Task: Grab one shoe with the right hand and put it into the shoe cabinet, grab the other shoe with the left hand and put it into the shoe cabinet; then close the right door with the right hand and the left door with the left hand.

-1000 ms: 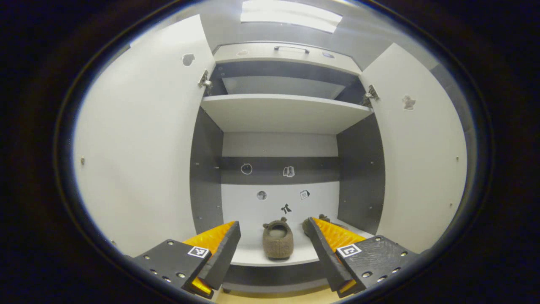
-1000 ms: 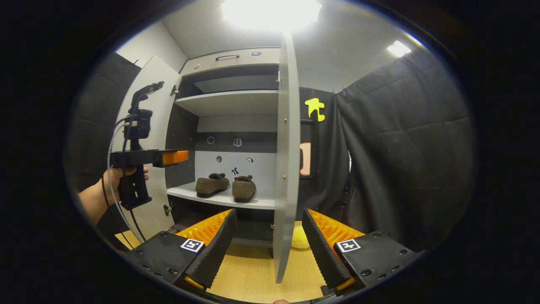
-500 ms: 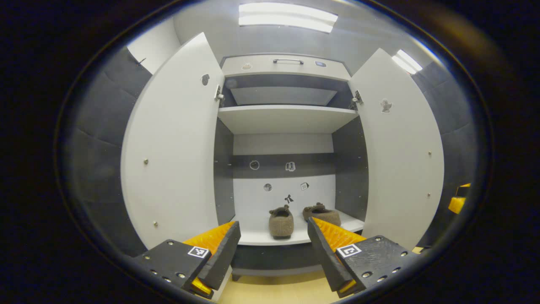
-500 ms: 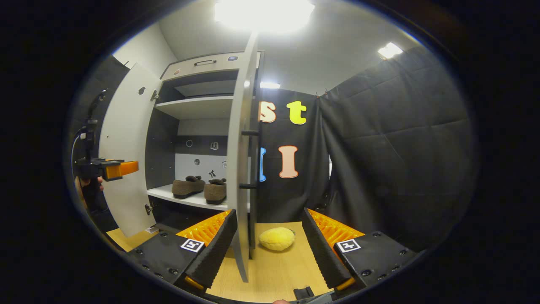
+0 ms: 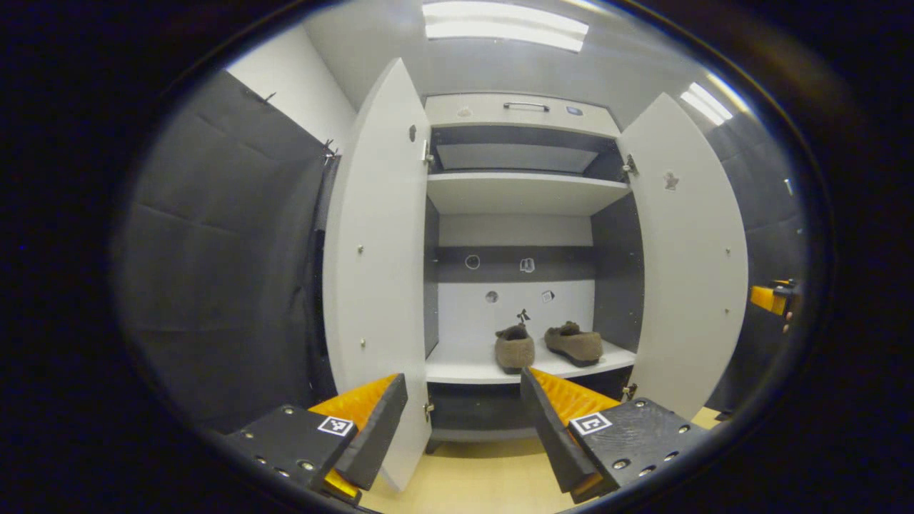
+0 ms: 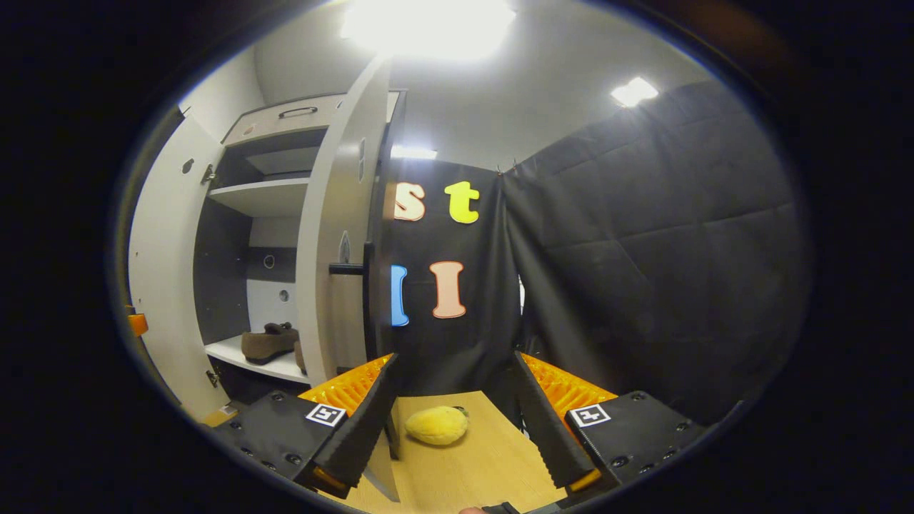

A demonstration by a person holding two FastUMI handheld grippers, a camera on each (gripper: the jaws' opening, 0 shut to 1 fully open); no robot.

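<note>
1. Right gripper view: my right gripper [image 6: 453, 421] stands with its jaws wide apart and nothing between them. The edge of the right door [image 6: 325, 235] rises at lower centre-left, just past the left finger [image 6: 360, 421], seen nearly edge-on.
2. I judge that door a stiff, flat panel, light on its hinges; it should swing from a push, not a squeeze. A dark bar handle [image 6: 348, 269] juts from its outer face at mid-height, and I would press the outer face near the free edge there, since a push close to the hinge would need more force.
3. Left gripper view: my left gripper [image 5: 460, 425] is also spread open and empty. The left door [image 5: 378, 257] stands just above the left finger [image 5: 375, 428], at centre-left of the frame, swung well out.
4. It looks like the same rigid board, so I would lay a finger flat on its outer side. The painted surface may be slippery, so a glancing contact could slide.
5. The doors are tall, pale grey and matte, with small screw heads and a little sticker near the top of each.
6. Between them the shoe cabinet [image 5: 525, 193] is open: pale shelves, dark side walls.
7. Both shoes [image 5: 546, 346], brown, soft and fuzzy, sit side by side on the lower shelf, right of centre. That part looks done; both doors remain to close.
8. A yellow soft object [image 6: 437, 425] lies on the wooden floor [image 6: 485, 464] between my right fingers, clear of the door's swing as far as I can judge.
</note>
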